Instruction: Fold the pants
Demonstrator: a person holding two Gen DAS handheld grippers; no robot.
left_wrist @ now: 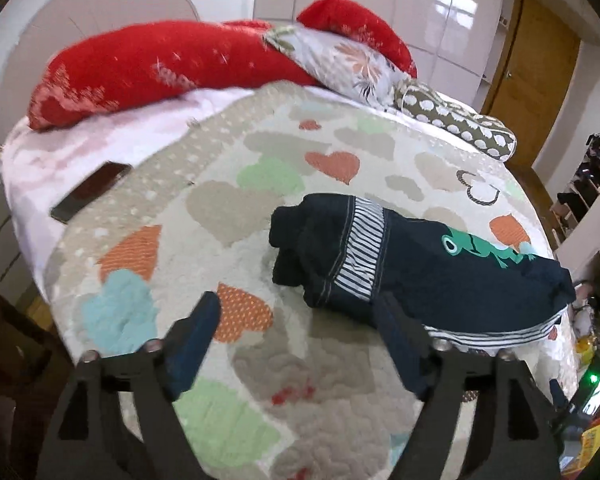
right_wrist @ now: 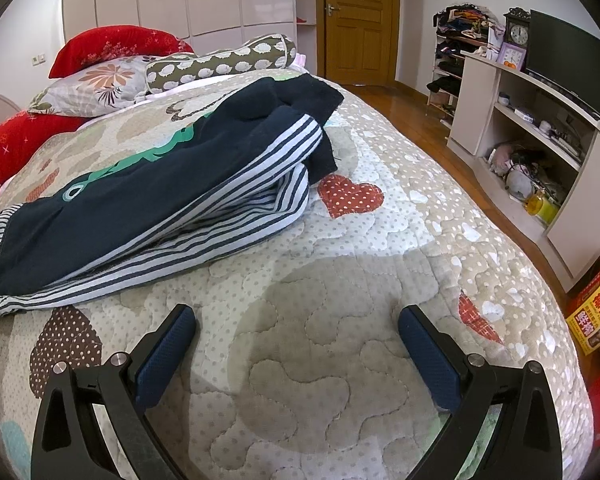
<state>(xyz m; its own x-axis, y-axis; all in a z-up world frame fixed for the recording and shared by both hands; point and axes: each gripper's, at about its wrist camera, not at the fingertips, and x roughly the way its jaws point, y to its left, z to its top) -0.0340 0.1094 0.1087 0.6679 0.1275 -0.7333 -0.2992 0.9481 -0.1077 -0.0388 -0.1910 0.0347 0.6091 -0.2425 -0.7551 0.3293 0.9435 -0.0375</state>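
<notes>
Dark navy pants point(left_wrist: 412, 264) with white striped bands and a green frog print lie bunched on the heart-patterned quilt point(left_wrist: 228, 208). In the right wrist view the pants point(right_wrist: 148, 200) lie to the upper left, striped side bands showing. My left gripper point(left_wrist: 300, 312) is open and empty; its right finger is close to the near edge of the pants, and I cannot tell whether it touches them. My right gripper point(right_wrist: 298, 320) is open and empty, over bare quilt point(right_wrist: 340, 360), a short way in front of the pants.
Red pillows point(left_wrist: 152, 68), a floral pillow point(left_wrist: 340, 60) and a dotted bolster point(left_wrist: 456, 124) lie at the bed's head. A phone point(left_wrist: 92, 192) lies on the pink sheet at left. A white shelf unit point(right_wrist: 532, 140) and wooden door point(right_wrist: 360, 20) stand beyond the bed's right edge.
</notes>
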